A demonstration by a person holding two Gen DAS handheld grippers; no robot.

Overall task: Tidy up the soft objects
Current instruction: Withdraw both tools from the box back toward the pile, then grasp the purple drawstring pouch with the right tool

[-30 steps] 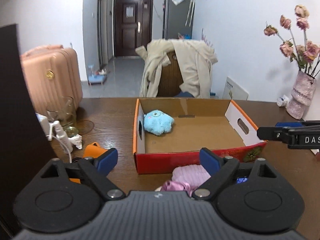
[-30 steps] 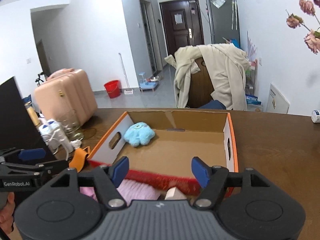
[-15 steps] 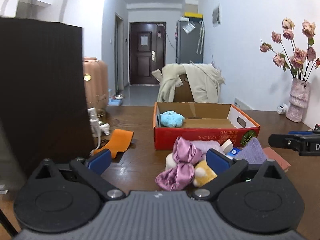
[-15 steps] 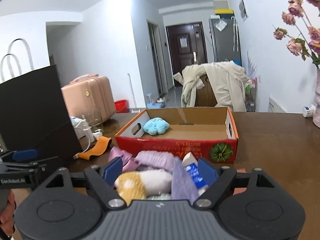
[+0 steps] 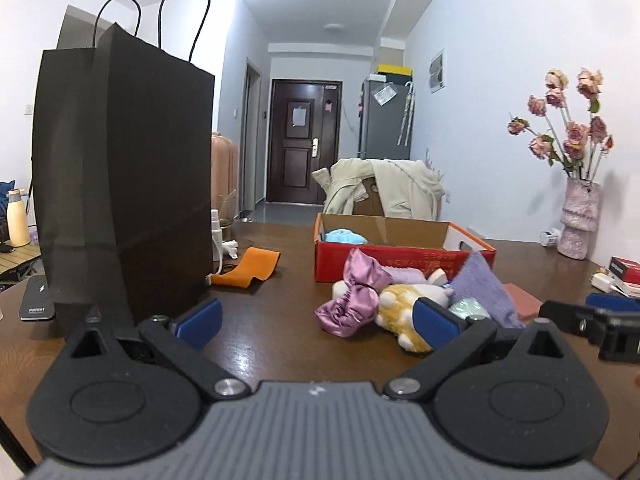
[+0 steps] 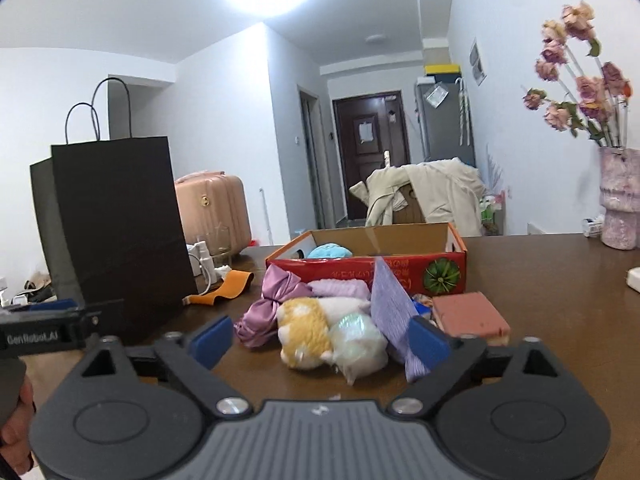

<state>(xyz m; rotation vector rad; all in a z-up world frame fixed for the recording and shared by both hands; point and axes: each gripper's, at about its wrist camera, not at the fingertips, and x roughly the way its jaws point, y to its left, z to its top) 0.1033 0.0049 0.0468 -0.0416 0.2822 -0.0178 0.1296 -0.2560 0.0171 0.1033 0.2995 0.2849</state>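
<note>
Both grippers have pulled back from the box (image 6: 400, 258). The right gripper (image 6: 318, 340) has just been opening and now gapes wide and empty like the left gripper (image 5: 316, 320). The pile (image 6: 320, 320) lies just ahead of the fingertips, so another pick looks next.

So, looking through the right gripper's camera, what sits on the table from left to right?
Black paper bag → orange fabric strip → purple satin bow → yellow-and-white plush toy → pink block → pink vase.
</note>
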